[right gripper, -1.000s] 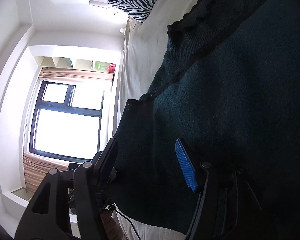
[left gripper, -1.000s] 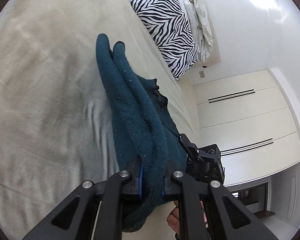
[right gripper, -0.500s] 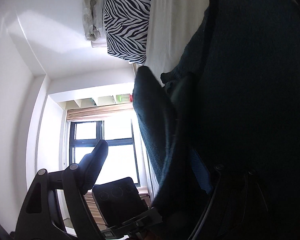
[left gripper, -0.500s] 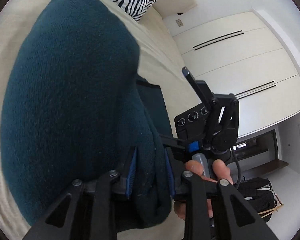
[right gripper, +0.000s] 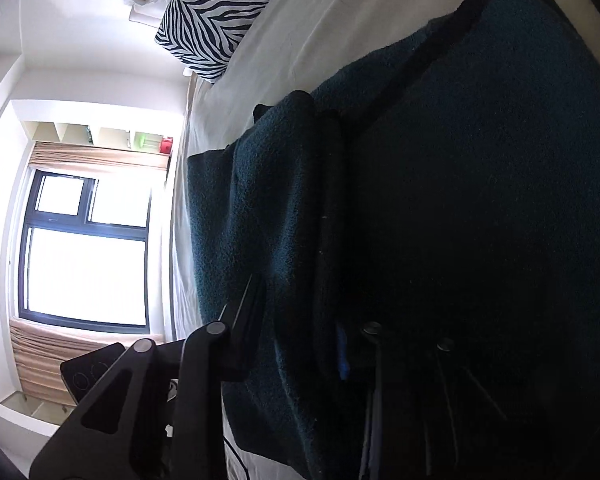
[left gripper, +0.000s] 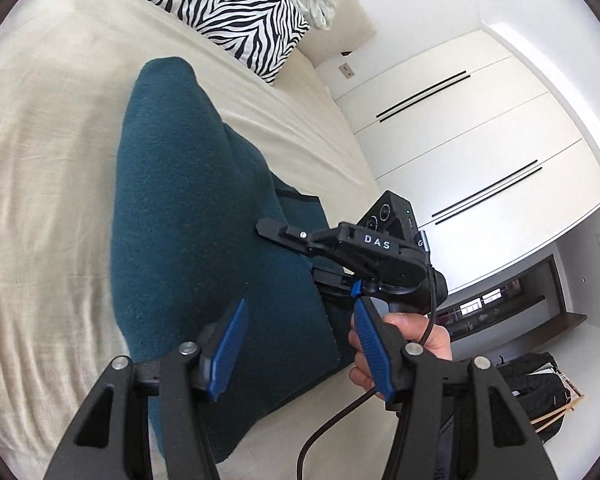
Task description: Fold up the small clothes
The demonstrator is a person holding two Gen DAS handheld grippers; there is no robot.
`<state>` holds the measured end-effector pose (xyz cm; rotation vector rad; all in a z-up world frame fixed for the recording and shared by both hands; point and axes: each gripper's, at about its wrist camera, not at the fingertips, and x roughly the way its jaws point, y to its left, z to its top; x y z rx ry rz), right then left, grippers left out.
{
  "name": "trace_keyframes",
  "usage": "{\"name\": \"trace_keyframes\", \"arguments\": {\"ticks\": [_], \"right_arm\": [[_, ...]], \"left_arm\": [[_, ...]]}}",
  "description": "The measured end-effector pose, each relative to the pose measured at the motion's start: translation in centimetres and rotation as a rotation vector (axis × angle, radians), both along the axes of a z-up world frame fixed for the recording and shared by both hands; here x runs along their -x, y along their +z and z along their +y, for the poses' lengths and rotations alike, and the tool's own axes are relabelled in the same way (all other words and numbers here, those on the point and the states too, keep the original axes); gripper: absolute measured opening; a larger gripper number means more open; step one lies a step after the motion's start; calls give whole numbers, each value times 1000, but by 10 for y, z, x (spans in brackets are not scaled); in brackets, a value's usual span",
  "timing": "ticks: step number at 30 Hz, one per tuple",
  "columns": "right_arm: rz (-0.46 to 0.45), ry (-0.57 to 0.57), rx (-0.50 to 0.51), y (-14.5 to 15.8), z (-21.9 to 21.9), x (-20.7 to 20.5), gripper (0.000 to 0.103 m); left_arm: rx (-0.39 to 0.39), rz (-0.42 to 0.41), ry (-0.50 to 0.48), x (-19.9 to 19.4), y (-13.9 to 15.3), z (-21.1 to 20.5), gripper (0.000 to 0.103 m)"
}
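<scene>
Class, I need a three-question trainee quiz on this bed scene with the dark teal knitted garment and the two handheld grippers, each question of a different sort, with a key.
1. True or false: the left gripper is clamped on the dark teal knitted garment.
2. Which lies at the head of the cream-sheeted bed? A) zebra-striped pillow B) red blanket C) wicker basket
3. Fill in: in the right wrist view, a fold of the garment sits between the right gripper's ____.

Key:
1. False. Its blue pads stand apart with nothing pinched, and its jaws are opening.
2. A
3. Fingers, which are closing on the fold.
</scene>
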<state>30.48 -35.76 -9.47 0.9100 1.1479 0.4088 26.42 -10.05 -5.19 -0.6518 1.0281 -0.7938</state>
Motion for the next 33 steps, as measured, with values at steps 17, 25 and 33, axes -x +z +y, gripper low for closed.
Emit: {"name": "trace_keyframes", "arguments": {"ticks": [17,25,33], "right_arm": [[-48,-136,208,46,-114,53,14],[-22,-157,200,10,-125,65,14],[-60,-218,170,21,-136,85,27]], "left_arm": [[-133,-75,-51,-11,11,-42,60],[-247,-122,-78,-21,2,-72,61],[-240,-200,-8,-16,20,-56,63]]}}
